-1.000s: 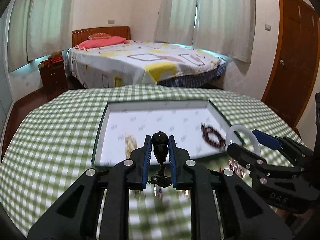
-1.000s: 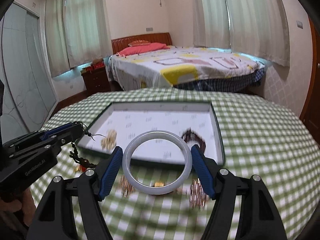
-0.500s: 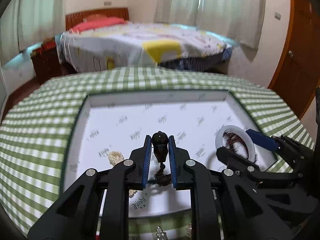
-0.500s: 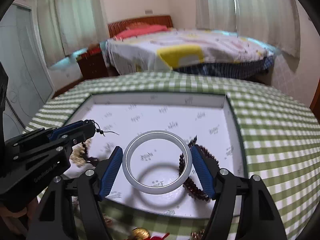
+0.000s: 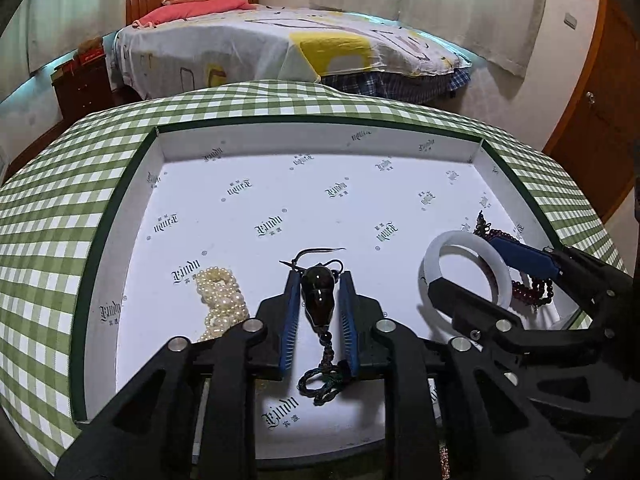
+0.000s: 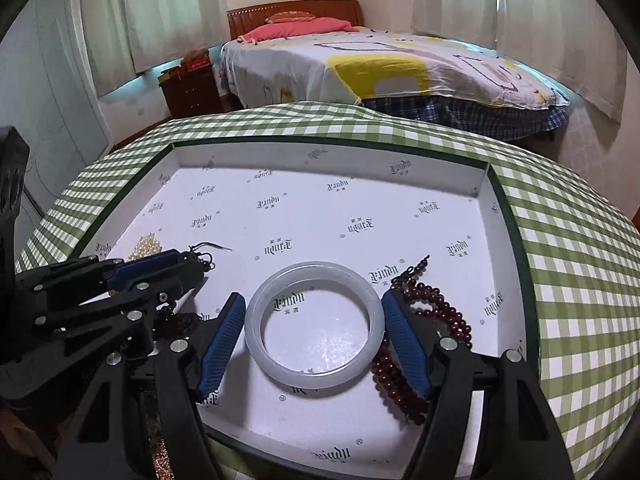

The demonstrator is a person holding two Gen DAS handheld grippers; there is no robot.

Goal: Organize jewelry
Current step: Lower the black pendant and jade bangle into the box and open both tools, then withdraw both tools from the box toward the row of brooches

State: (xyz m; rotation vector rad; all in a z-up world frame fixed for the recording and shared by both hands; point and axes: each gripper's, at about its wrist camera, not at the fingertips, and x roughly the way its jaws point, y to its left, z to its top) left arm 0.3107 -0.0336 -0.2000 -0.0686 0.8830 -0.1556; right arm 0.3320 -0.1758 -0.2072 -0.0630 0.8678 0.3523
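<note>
My left gripper [image 5: 319,312] is clamped on the dark teardrop pendant [image 5: 318,295] over the white printed tray [image 5: 320,148]; its long axis runs near-to-far, cord tail [image 5: 324,380] nearest; my right gripper [image 6: 314,338] grips the white jade bangle [image 6: 315,326], lying flat; the dark red bead bracelet [image 6: 436,312] is partly hidden behind its right finger; the pearl strand [image 5: 220,296] is cut off by my left gripper.

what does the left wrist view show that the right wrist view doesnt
Only the left wrist view shows the dark pendant between the left gripper fingers, its cord trailing on the tray floor, and the whole pearl strand.
Only the right wrist view shows the full loop of red beads beside the right gripper, and a wardrobe.
Both show the white bangle, the tray, the checked cloth and the bed.
</note>
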